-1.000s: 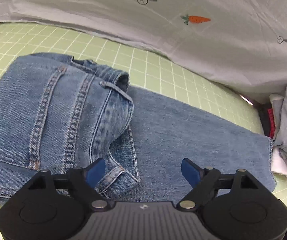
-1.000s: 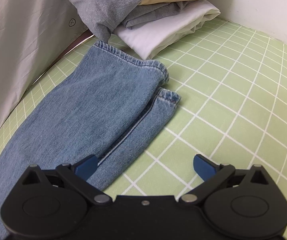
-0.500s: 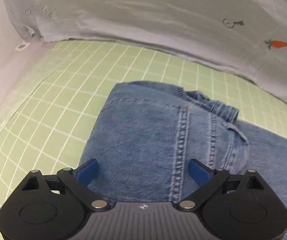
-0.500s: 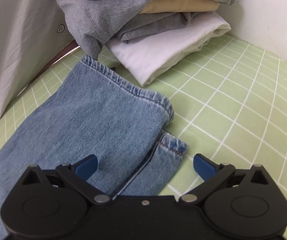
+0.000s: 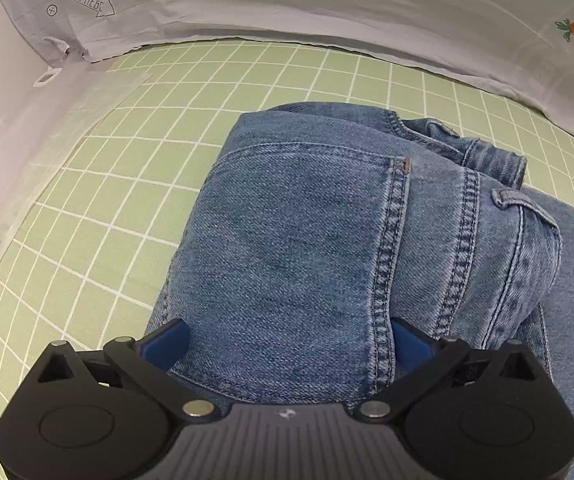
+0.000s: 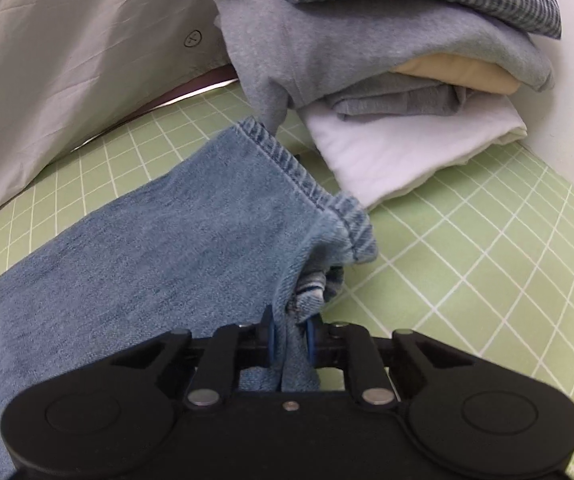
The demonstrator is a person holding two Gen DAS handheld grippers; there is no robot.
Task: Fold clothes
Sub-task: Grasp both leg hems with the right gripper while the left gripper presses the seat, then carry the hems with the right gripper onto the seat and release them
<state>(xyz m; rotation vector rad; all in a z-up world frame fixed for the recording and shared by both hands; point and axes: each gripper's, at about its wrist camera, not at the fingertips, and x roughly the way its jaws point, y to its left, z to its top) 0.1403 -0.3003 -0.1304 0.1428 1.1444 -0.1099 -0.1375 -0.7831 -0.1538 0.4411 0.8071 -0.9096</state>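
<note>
I'm looking at what is probably a staged recording booth, not a home: a green gridded cutting mat [image 5: 135, 184] is covering the table, a grey sheet [image 5: 287, 8] printed with target marks and a carrot is hanging behind.

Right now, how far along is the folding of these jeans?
Done: a folded stack of clothes sits on the green mat, and the jeans lie with their legs together. In hand: the right gripper is closing on the hem; the left gripper, opening, straddles the seat. Left: folding them shorter and stacking.
</note>
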